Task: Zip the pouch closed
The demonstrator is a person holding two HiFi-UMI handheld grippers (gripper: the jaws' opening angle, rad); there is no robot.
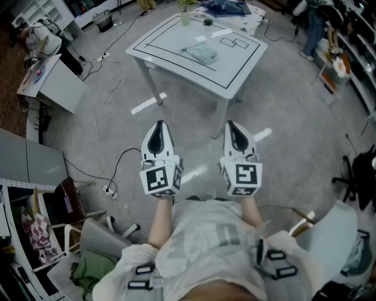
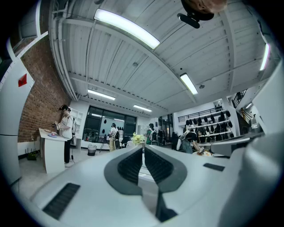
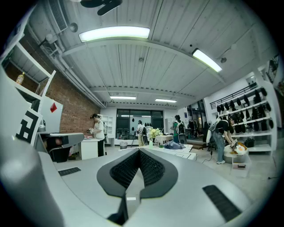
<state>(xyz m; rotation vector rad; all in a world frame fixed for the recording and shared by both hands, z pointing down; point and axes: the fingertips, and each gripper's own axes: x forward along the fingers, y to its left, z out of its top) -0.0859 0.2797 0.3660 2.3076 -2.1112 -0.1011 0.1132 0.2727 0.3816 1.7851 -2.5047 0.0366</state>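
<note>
The pale pouch [image 1: 202,54] lies on the white table [image 1: 232,70] with black lines, far ahead of me across the floor. My left gripper [image 1: 158,125] and right gripper [image 1: 233,124] are held side by side in front of my body, level and pointing toward the table, well short of it. In the left gripper view the left gripper [image 2: 143,149] is shut on nothing, with only a hairline slit between its ribbed pads. The right gripper [image 3: 139,151] is also shut and empty in the right gripper view. Neither gripper view shows the pouch clearly.
A cup with flowers [image 1: 185,17] and a dark cloth [image 1: 226,7] sit at the table's far end. Cables and a power strip [image 1: 108,190] lie on the floor at left. A white desk [image 1: 53,82] stands left, chairs [image 1: 332,235] beside me, people at the back right [image 1: 311,29].
</note>
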